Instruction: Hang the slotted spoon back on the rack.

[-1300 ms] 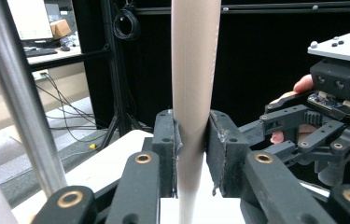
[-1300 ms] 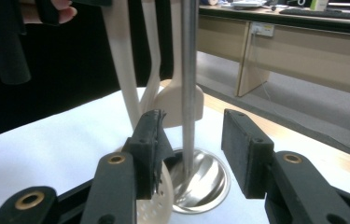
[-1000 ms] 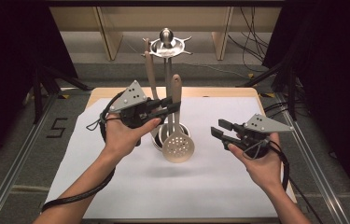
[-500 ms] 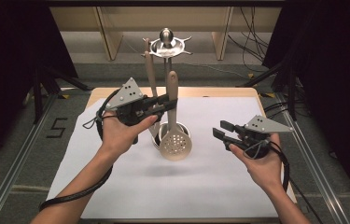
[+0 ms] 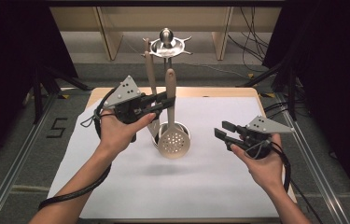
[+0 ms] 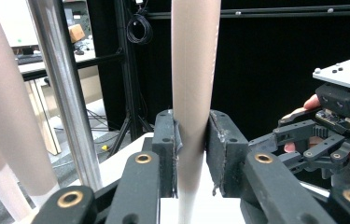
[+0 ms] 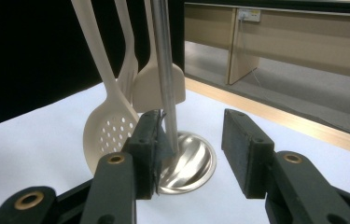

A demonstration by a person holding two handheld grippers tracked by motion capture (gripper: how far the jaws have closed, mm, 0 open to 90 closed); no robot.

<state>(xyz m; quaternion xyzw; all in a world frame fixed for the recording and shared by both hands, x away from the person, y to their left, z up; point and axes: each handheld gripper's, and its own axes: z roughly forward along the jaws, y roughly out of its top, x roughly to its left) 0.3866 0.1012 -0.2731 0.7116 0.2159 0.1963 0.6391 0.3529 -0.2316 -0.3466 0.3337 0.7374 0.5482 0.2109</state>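
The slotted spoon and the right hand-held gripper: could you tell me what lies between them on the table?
Nothing: in the high view, only bare white paper lies between the slotted spoon and the right hand-held gripper.

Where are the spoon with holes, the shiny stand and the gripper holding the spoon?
slotted spoon [image 5: 174,139]: high view, on its perforated bowl.
metal stand [image 7: 192,161]: right gripper view, on its round base.
left gripper [image 5: 169,99]: high view, between its fingertips, at the spoon's handle.

Skimmer [image 6: 193,93] handle's top and bowl beyond left gripper view's edges.
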